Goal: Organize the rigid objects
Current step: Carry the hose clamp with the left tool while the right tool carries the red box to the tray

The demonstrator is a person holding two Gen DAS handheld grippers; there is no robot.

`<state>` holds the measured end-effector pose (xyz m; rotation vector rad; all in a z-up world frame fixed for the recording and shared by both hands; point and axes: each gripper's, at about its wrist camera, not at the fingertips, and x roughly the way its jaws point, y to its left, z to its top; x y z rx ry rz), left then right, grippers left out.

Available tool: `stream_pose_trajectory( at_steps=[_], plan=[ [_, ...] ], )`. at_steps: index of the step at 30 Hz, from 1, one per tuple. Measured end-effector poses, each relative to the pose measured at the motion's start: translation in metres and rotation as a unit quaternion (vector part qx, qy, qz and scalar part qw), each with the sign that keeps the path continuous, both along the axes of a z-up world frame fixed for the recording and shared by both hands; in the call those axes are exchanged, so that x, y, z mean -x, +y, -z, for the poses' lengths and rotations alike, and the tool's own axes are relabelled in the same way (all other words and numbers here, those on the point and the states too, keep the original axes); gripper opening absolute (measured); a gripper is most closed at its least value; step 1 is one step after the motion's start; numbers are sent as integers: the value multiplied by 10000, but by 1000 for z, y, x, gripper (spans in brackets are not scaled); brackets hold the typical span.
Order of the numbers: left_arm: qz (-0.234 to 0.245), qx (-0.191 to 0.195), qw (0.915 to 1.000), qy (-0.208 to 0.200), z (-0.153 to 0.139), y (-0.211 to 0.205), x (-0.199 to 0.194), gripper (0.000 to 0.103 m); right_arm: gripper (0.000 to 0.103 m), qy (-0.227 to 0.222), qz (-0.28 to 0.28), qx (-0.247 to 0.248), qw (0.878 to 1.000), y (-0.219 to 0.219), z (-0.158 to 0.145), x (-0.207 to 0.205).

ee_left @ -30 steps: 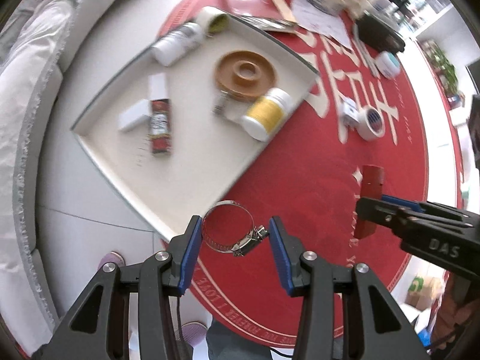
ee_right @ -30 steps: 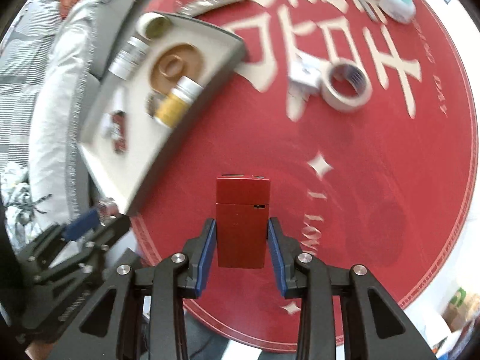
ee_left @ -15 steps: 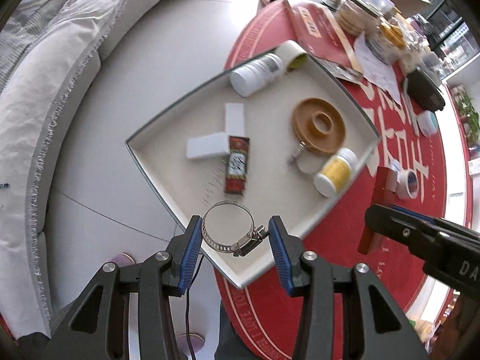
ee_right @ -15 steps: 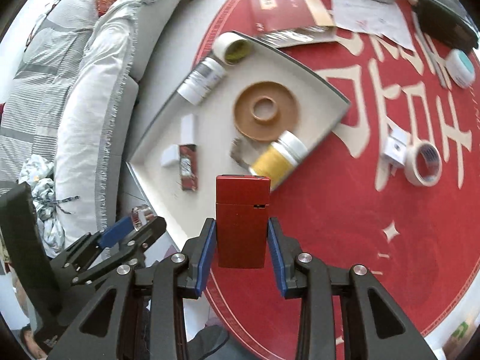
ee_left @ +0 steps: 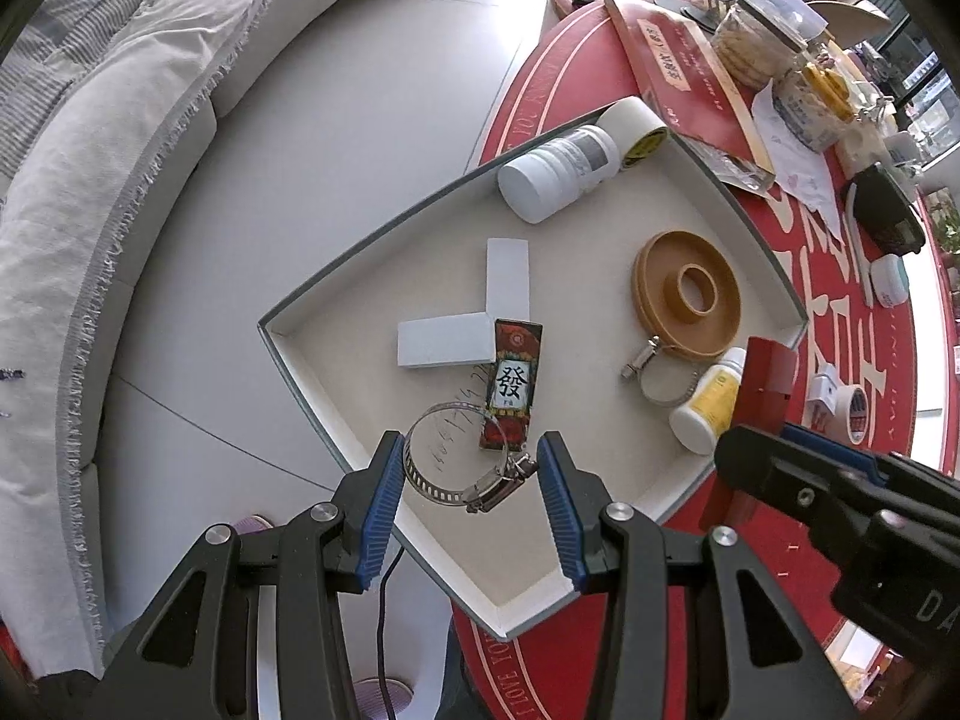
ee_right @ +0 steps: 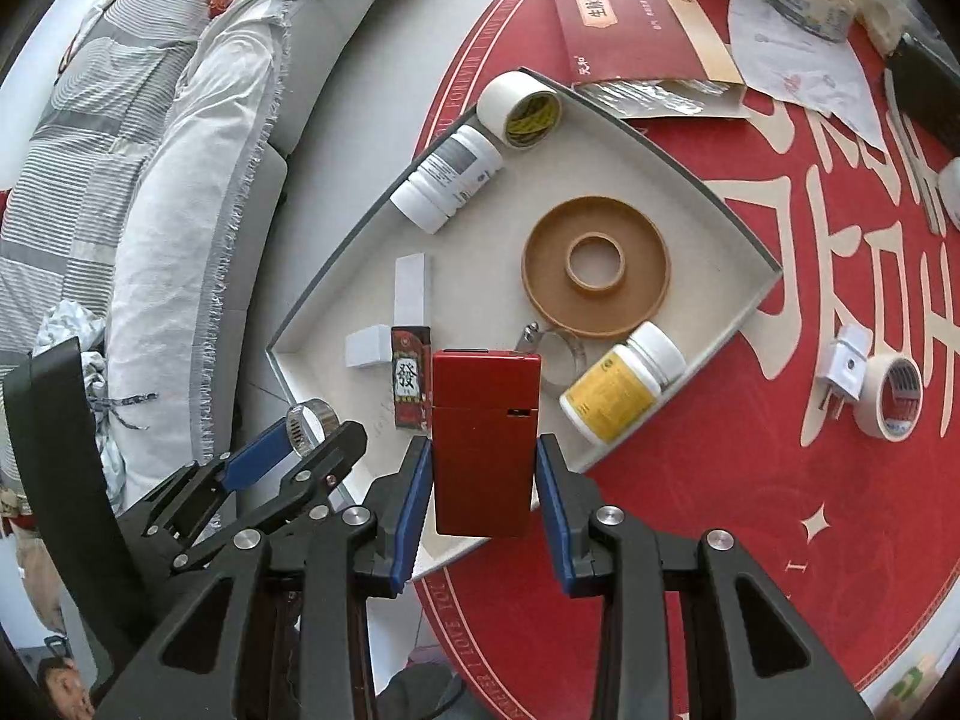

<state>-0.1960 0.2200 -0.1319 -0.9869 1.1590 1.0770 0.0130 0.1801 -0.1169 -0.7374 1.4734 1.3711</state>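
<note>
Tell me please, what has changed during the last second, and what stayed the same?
Both grippers travelled from above the red tablecloth to above the tray. The left gripper carries the hose clamp, the right gripper the red box. Nothing was released or picked up. The tray's contents lie as before.

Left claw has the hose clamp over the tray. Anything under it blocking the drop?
Mostly clear. The hose clamp in the left claw hangs over bare floor of the tray. The red mahjong-print box lies just beyond it, partly overlapped in view, so release short of that.
</note>
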Motion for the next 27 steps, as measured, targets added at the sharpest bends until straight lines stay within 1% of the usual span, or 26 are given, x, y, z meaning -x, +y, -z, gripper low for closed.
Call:
stream_pose_trajectory(
  at_steps=[8,27],
  plan=[
    [-12,63,10000,57,7,5,2,48,36,12,-17,10,10000,5,1,2],
    [1,82,9999,65,9,11,-1,48,36,5,-24,29,10000,6,2,3]
  ],
)
